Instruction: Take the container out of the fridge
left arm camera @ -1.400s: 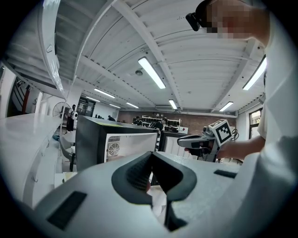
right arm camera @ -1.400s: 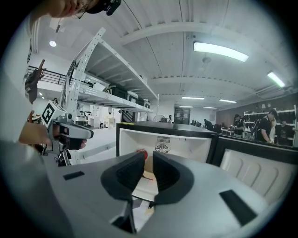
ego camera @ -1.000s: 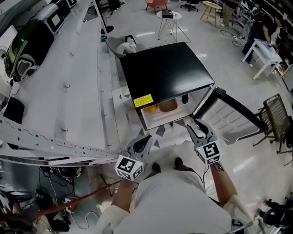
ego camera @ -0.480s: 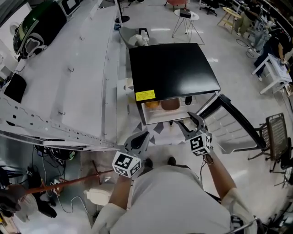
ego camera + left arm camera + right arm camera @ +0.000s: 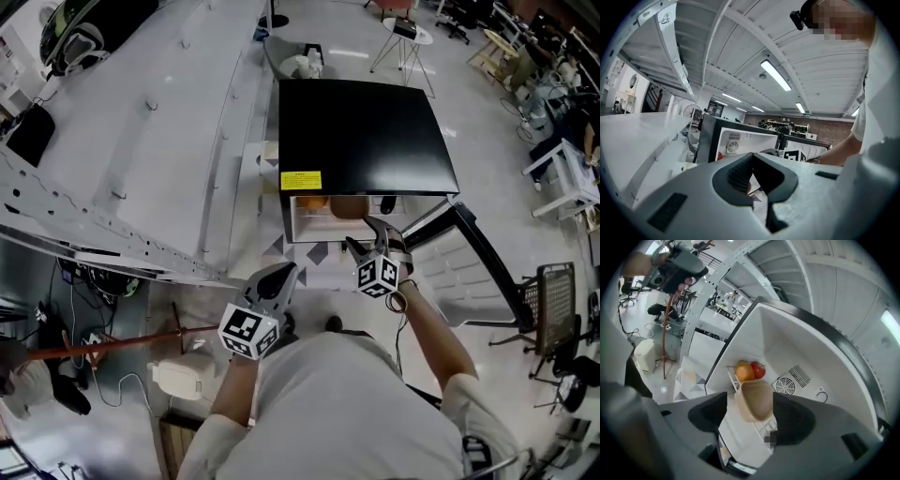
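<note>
The black mini fridge stands with its door swung open to the right. Inside, a tan container sits on a wire shelf, next to an orange fruit and a red fruit. From above, the container shows in the opening. My right gripper is just in front of the opening. Its jaws are opening, and the container appears between them but farther in, untouched by the pads. My left gripper hangs lower left, shut and empty.
A white slanted metal frame runs along the fridge's left side. On the floor at lower left are a white jug and a red-handled pole. A folded wire chair stands right of the door. A fan vent is on the fridge's back wall.
My right gripper has moved forward and left to the fridge opening, and its jaws have spread apart. The left gripper has stayed low at the left.
</note>
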Available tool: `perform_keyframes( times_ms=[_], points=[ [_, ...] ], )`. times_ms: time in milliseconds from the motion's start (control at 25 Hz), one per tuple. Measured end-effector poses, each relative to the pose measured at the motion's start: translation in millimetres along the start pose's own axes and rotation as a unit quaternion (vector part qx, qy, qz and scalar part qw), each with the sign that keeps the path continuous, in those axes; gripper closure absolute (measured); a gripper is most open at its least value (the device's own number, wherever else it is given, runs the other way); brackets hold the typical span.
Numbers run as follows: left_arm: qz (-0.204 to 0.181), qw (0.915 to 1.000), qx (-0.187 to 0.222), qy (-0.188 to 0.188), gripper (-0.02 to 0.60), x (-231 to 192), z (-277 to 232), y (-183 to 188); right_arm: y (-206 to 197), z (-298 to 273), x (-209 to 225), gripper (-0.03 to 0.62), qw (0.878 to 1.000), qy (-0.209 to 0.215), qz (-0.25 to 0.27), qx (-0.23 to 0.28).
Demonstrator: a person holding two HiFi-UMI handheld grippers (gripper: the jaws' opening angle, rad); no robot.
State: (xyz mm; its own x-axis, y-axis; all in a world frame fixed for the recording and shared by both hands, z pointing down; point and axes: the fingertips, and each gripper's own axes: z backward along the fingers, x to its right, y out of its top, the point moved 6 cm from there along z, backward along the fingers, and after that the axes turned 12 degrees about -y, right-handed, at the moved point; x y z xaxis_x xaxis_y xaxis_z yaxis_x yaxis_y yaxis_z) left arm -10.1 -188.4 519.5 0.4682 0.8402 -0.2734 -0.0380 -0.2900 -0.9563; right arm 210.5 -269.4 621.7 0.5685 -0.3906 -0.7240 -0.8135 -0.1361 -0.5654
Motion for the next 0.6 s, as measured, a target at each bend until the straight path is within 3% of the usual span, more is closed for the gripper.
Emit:
perform_keyframes(
  times_ms=[240,600],
  points=[
    [0.003,0.9996,0.008,0.025,0.580,2.1,6.1,-1.5,-15.4,-37.1,-17.8,0.247,0.997,0.003,0.071,-0.012],
    [0.009,0.9979,0.021,0.061,0.580,-3.9,13.3,-2.3,-41.5,-79.2,-32.7,0.218,0.990,0.004,0.132,-0.041]
  ],
)
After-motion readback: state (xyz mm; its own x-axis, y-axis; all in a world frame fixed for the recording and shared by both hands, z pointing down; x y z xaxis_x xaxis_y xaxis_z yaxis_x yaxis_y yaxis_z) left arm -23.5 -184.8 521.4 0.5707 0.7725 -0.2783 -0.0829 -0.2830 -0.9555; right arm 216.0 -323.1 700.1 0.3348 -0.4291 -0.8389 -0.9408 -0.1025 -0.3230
